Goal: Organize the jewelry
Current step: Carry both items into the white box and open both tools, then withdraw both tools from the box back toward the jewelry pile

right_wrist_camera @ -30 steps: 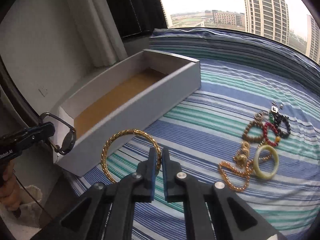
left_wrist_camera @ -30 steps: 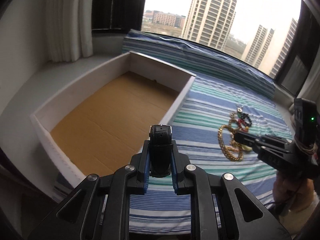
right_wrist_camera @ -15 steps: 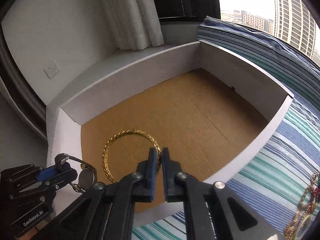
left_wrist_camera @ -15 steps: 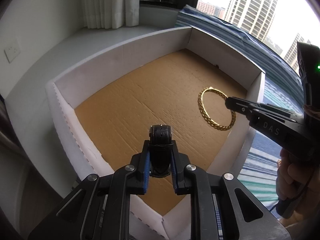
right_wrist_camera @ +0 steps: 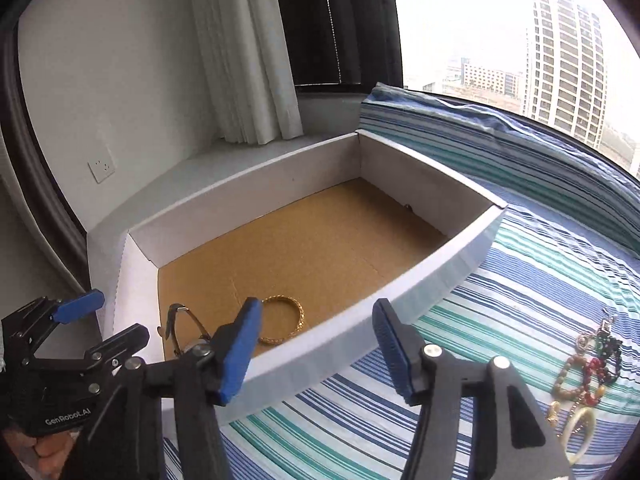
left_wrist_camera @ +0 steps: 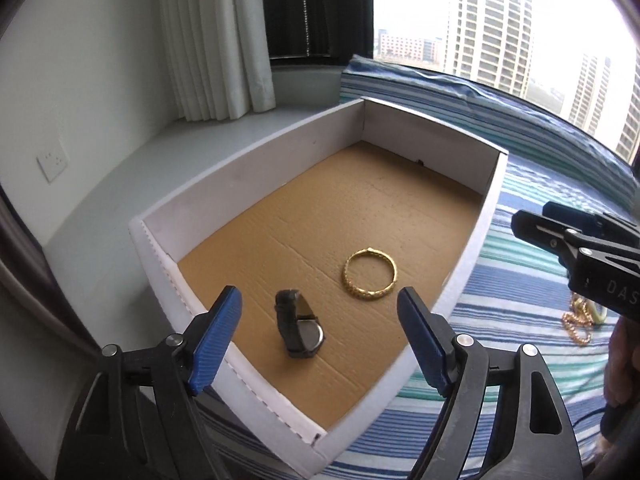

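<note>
A white box (left_wrist_camera: 256, 160) with a brown cardboard floor sits on the striped cloth. A black watch (left_wrist_camera: 298, 326) and a gold bangle (left_wrist_camera: 371, 280) lie on its floor near the front. My left gripper (left_wrist_camera: 318, 340) is open and empty just above the watch. My right gripper (right_wrist_camera: 316, 348) is open and empty over the box's right wall (right_wrist_camera: 400, 300); the bangle (right_wrist_camera: 282, 325) and the watch (right_wrist_camera: 184, 330) show beyond it. The left gripper also shows in the right wrist view (right_wrist_camera: 100, 320); the right gripper shows at the right in the left wrist view (left_wrist_camera: 560, 232).
More jewelry lies on the striped cloth (right_wrist_camera: 500, 320) to the right: bead bracelets (right_wrist_camera: 588, 372), a pale jade bangle (right_wrist_camera: 580, 424) and a gold chain (left_wrist_camera: 578, 326). A white sill (left_wrist_camera: 120, 184), curtain and wall socket stand left of the box. A window is behind.
Both grippers have opened. The watch dropped from my left gripper and the gold bangle from my right onto the box floor. The right gripper has pulled back to the right.
</note>
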`<state>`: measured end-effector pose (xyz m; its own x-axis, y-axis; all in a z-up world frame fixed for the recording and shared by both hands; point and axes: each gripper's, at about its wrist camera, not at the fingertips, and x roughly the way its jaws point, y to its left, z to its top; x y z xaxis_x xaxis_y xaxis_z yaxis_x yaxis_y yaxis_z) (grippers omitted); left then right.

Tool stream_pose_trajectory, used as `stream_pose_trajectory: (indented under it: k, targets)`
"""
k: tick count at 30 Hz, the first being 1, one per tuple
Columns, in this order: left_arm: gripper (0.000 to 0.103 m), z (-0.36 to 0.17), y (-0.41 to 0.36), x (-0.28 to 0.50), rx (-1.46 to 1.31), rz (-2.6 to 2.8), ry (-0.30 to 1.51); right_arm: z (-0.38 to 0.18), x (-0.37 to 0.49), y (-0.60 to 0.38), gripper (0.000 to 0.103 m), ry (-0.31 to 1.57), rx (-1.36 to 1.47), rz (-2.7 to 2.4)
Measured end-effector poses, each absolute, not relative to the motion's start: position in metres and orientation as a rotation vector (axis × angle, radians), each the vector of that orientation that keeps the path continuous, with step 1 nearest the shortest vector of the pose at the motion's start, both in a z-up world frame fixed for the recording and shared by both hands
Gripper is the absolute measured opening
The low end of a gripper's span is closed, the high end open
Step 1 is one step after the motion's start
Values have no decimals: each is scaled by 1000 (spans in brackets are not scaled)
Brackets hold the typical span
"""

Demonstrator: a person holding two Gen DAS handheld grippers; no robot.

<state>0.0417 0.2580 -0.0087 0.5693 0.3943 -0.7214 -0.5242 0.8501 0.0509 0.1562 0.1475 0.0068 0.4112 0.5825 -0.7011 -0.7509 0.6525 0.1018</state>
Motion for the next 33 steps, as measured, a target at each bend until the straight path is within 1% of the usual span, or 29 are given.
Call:
stream_pose_trajectory:
  k: [1, 4, 9, 12, 14, 16, 23, 28, 30, 33]
  targets:
    - [83, -7, 252, 42, -167, 537, 795, 10, 152, 137, 63, 767, -251, 833]
    - [83, -3, 235, 45, -149, 508, 785, 20, 143, 106, 67, 742, -258, 786]
    - [85, 1, 207, 47, -132, 465, 769, 30, 124, 57, 67, 703, -269, 713]
    - [90, 2, 186, 43, -151, 411, 755, 30, 110, 25, 67, 683, -262, 676]
    - [96, 0, 171, 38, -175, 365, 737, 29, 99, 1, 67, 673, -248, 647]
    - [98, -5, 158, 35, -205, 310, 726, 25, 88, -22, 67, 679, -229, 619]
    - [99, -33, 111, 41, -277, 138, 781, -4, 60, -97, 68, 736, -170, 482]
    - [99, -47, 81, 31, -199, 133, 820, -22, 49, -135, 67, 758, -172, 388]
    - [101, -49, 77, 27, -167, 135, 837, -24, 45, -149, 67, 745, -154, 368]
    - [101, -47, 77, 18, -176, 127, 836, -24, 40, -165, 67, 726, -137, 313]
